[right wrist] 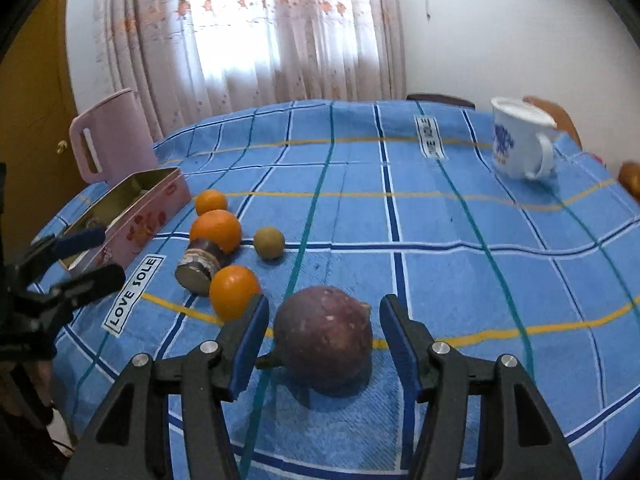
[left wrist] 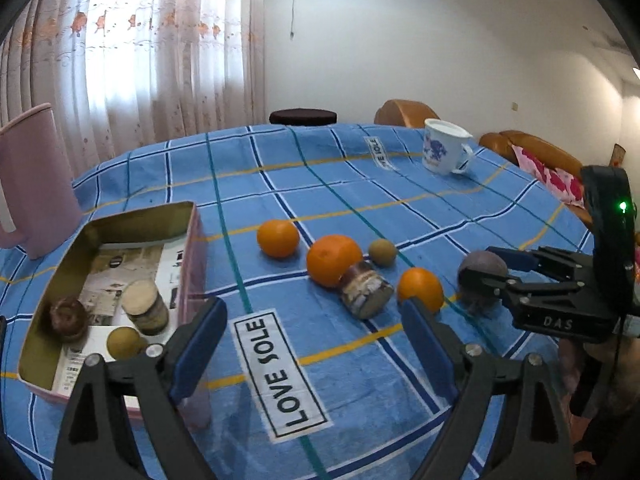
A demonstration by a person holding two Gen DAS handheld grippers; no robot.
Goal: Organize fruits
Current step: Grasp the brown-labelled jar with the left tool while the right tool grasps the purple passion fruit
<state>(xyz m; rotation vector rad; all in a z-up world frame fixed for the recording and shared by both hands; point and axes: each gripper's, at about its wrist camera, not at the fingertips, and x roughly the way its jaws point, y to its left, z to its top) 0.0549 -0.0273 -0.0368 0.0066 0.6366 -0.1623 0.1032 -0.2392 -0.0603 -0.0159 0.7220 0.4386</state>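
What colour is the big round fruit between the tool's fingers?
The big round fruit is dark purple-brown with pale specks, best seen in the right wrist view.

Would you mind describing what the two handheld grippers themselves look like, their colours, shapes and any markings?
Both are black plastic frames with triangular cut-outs and silver screw heads. The left gripper and right gripper each end in two flat fingers faced with blue pads. Seen from the side, the right one carries raised "DAS" lettering and a curved black mount with a lit green light. No sleeves can be made out.

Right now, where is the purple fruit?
In the right wrist view the purple fruit sits on the tablecloth between the right gripper fingers, untouched, just right of the nearest orange.
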